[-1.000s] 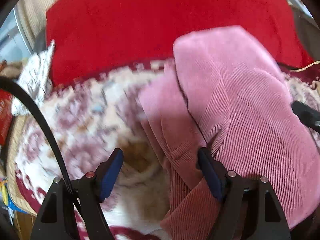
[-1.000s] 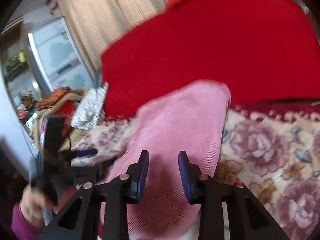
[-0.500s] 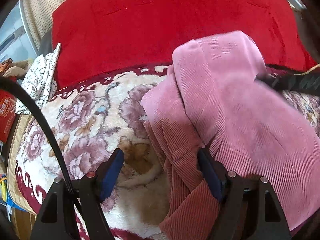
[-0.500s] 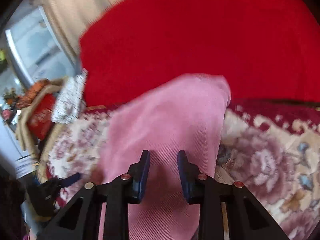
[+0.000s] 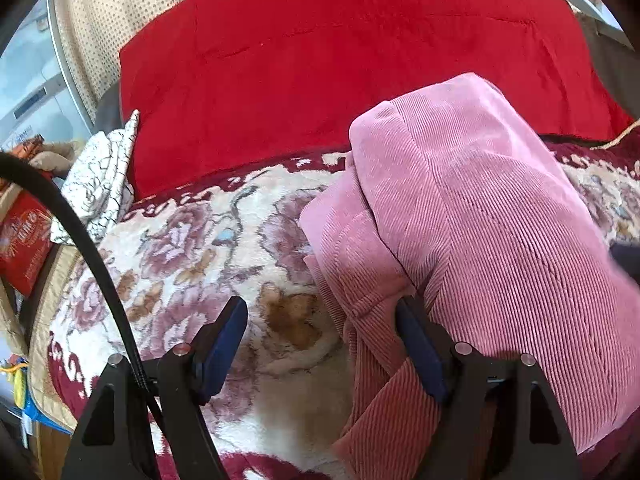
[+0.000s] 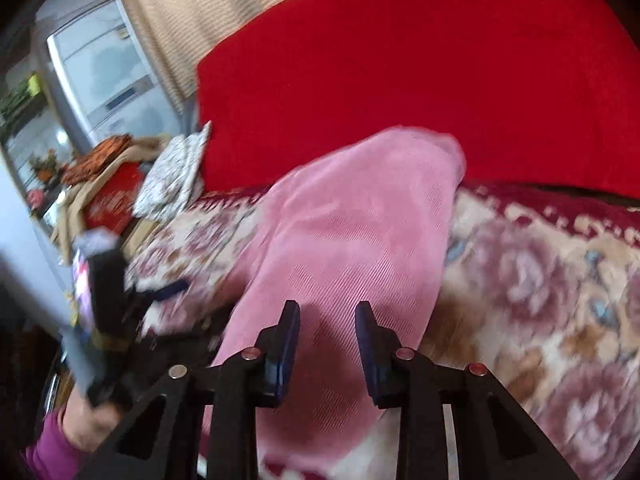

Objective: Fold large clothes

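Standing wide apart, the left gripper (image 5: 320, 344) holds nothing; its right finger touches the folded edge of the pink corduroy garment (image 5: 480, 216). The right gripper (image 6: 327, 344) is parted and unloaded above the top layer. Risk: closing the left gripper here would likely catch one layer only, dragging the fold open. The garment lies folded on the floral blanket (image 5: 192, 256), ahead-right of the left gripper, before the red cushion (image 5: 340, 60).

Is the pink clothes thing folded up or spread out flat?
Folded, at least partly. The pink corduroy garment lies doubled over itself on the floral blanket, one layer overlapping another along a visible edge. Both grippers are open, neither holding it.
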The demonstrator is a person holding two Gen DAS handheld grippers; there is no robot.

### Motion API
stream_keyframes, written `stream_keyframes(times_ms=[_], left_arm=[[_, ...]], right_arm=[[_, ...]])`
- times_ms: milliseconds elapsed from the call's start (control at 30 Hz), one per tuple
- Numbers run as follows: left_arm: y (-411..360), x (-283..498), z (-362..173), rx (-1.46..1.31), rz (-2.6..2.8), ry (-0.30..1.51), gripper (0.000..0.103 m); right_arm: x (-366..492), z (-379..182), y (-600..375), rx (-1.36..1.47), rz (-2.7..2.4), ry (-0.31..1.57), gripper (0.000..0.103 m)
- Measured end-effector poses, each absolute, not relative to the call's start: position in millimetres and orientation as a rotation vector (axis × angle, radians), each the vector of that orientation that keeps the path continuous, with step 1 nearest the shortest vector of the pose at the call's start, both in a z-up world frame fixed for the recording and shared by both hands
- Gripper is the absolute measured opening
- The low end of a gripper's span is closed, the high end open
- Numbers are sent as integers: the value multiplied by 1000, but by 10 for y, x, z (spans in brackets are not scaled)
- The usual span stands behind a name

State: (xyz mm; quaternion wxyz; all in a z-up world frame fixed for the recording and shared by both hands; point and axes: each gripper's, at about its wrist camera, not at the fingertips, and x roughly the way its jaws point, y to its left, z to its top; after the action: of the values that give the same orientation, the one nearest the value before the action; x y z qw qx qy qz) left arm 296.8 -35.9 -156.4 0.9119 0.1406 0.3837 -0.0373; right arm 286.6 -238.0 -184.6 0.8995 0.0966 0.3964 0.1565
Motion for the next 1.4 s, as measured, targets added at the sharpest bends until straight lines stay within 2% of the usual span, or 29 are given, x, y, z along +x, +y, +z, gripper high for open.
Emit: stream_keyframes(times_ms=[100,300,333,367,433,567,633,667,733,833,1100,1167,1267,1400], left_arm=[[-382,2921,-1562,304,-53,774,77],[-132,2767,-1395,162,-73,751,78],[-55,2752,-1381,117,-79,755,78],[49,2738,-1360,52,-86,759,78],[224,2718,-1314,-56,-103,747,78],[276,2653,-1230,-103,-117,681,82],[133,2688,-1307,-6,-76,712,85],[59,2727,-1371,37,-72,743,85],[-108,2844,-1629,150,-52,864,85],[-129,2857,-1697,169,-43,882,85],[128,2794,-1403,-31,-132,786,85],[153,2868,-1333,-96,-188,772,87],[173,3007,-1309,-164,-263,805,88],[98,3107,-1322,-128,-273,818,88]], right_arm=[[2834,-2145,-2344,210,312,886,32],[2539,-2018,-2546,290,330,836,33],[2502,-2007,-2601,319,334,825,37],[2488,-1998,-2649,350,337,822,58],[2419,-1988,-2774,427,330,803,84],[2389,-1905,-2880,475,298,724,84],[2429,-1873,-2796,439,304,707,77],[2443,-1872,-2739,415,313,711,70],[2470,-1902,-2596,348,331,731,64],[2568,-2084,-2354,260,365,816,61],[2610,-2049,-2727,470,410,791,65],[2632,-2050,-2832,533,422,782,74],[2700,-2105,-2985,654,440,774,79],[2879,-2223,-3088,772,446,807,79]])
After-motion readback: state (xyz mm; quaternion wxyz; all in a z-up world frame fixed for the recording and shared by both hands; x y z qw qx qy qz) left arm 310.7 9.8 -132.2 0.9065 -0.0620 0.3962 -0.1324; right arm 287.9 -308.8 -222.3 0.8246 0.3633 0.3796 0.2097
